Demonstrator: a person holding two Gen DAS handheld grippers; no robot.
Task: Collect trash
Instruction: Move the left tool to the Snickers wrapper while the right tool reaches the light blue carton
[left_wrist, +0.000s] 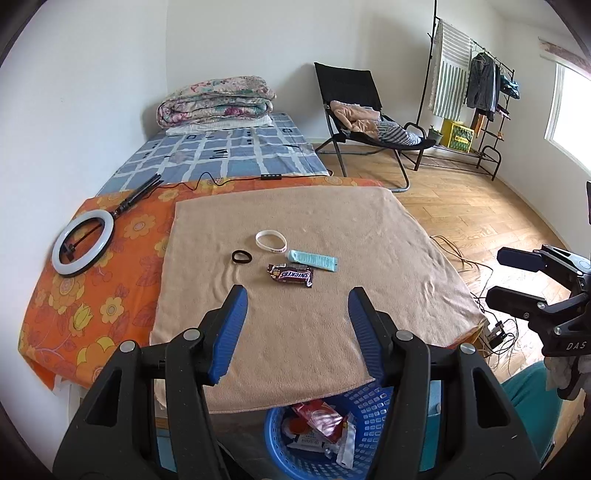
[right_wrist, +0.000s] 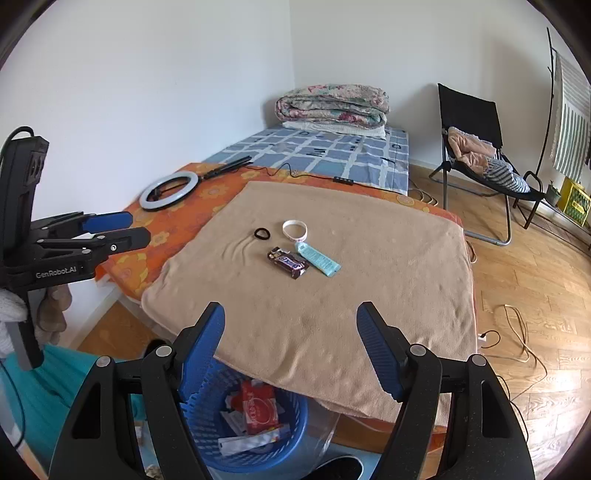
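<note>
- The left tool is held above the near edge of a tan towel spread over a bed; its two blue-padded fingers stand apart with nothing between them.
- The right tool is held over the same near edge, its fingers also spread apart and empty.
- Each tool shows at the edge of the other's view, the right one off to the left tool's right side.
- Ahead of both tools, near the middle of the towel, lies a brown Snickers wrapper.
- Just beyond the wrapper and touching or nearly touching it lies a pale blue tube.
- Past the tube's cap end sits a white wristband, and just left of that a black hair tie.
- Directly below the tools, partly under the towel's near edge, stands a blue plastic basket holding a red packet and other wrappers.
- Far left of the tools, a ring light lies on an orange flowered sheet.
- A person's gloved hand grips the left tool's handle.
</note>
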